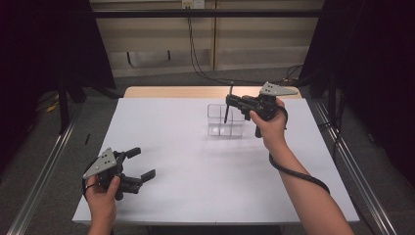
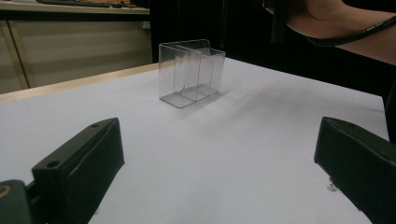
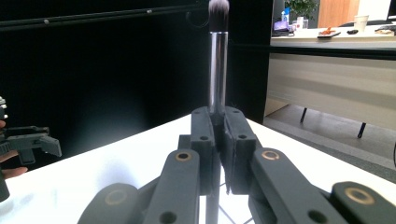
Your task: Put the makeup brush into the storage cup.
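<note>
A clear plastic box [image 1: 224,120] with compartments stands on the white table [image 1: 186,161], right of centre toward the far edge. My right gripper [image 1: 230,102] hovers just above it, shut on a makeup brush [image 1: 228,105] that hangs upright over the box. In the right gripper view the brush [image 3: 217,60] rises between the closed jaws, bristles at the top. My left gripper [image 1: 141,164] rests open near the table's front left corner, nothing between its fingers [image 2: 79,163]. From the left gripper view the clear box [image 2: 190,72] stands well ahead of the jaws.
A wooden strip [image 1: 195,91] borders the table's far edge. Metal rails [image 1: 44,171] run along both sides on the floor. Black curtains [image 1: 372,58] hang left and right. The right gripper's cable [image 1: 293,171] loops beside the forearm.
</note>
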A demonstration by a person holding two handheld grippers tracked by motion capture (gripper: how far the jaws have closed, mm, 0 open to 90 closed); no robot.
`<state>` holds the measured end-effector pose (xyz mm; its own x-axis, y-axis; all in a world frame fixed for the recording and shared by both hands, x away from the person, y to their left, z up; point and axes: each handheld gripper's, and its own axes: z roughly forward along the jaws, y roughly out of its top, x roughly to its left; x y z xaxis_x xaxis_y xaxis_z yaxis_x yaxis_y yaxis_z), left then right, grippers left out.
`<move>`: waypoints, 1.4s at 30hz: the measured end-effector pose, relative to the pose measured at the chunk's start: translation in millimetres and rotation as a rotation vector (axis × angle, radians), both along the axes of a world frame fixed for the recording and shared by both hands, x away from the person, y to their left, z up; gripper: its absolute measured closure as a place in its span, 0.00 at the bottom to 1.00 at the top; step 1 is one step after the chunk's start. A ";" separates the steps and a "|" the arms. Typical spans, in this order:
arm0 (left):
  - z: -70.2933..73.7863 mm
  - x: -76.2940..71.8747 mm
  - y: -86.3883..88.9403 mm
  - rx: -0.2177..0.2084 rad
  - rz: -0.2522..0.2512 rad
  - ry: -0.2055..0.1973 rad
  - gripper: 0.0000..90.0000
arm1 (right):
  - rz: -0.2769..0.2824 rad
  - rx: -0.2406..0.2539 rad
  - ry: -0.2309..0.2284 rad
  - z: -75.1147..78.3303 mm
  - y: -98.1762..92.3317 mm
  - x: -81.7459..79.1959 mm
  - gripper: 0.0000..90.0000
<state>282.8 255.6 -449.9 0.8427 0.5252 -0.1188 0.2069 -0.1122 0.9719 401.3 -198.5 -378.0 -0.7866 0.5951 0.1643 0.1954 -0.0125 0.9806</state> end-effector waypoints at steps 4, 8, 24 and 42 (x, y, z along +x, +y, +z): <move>0.0 0.0 -0.3 0.001 0.000 0.001 0.01 | -0.005 -0.004 -0.006 3.4 0.3 2.6 0.94; 0.0 0.1 0.0 0.001 0.000 -0.001 0.01 | -0.012 -0.011 -0.010 5.2 0.8 5.3 0.94; 0.4 -0.2 0.2 -0.002 -0.004 -0.002 0.01 | -0.052 -0.005 -0.016 10.0 0.5 15.5 0.94; 0.7 -0.6 -0.6 0.001 -0.008 0.000 0.02 | -0.095 -0.007 -0.021 12.7 -3.2 22.6 0.94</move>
